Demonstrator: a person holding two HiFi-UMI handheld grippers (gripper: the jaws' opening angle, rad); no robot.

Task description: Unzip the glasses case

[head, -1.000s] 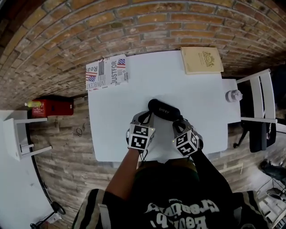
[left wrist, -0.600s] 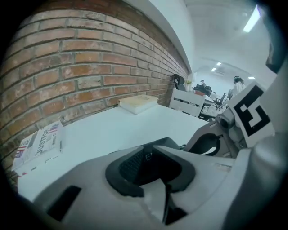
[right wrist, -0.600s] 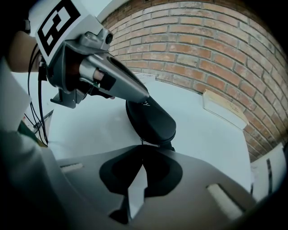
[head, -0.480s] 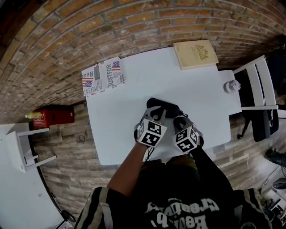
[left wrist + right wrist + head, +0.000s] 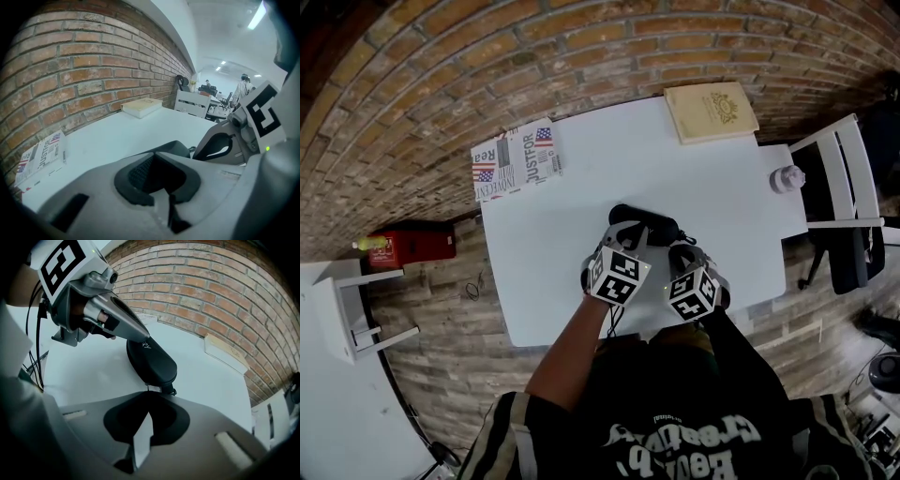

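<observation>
Compared with a second ago, the left claw (image 5: 628, 232) has swung in from the left of the glasses case (image 5: 649, 222) and now sits over its near left part. The person's head has also shifted a little, so the table (image 5: 534, 262) lies slightly differently in the head view. The right claw (image 5: 680, 251) has hardly moved and stays at the case's right end.

The case lies closed near the middle of the table, its long side running left to right in front of the person. Seen from the right gripper view, the left claw's jaws are drawn together into a point that rests on, or just touches, the far end of the case's lid. They grip nothing, so this looks like a bracing press rather than a grasp.

The right claw's jaws are also narrow, with only a thin sliver of table showing between them. A fine zipper pull (image 5: 146, 389) runs from the case's near end straight into their tips, beside a small strap loop (image 5: 168, 390). It appears to be pinched, though the hold is too small to confirm.

With the case now steadied, the setup seems ready for drawing the pull along the seam. No opening shows yet.
</observation>
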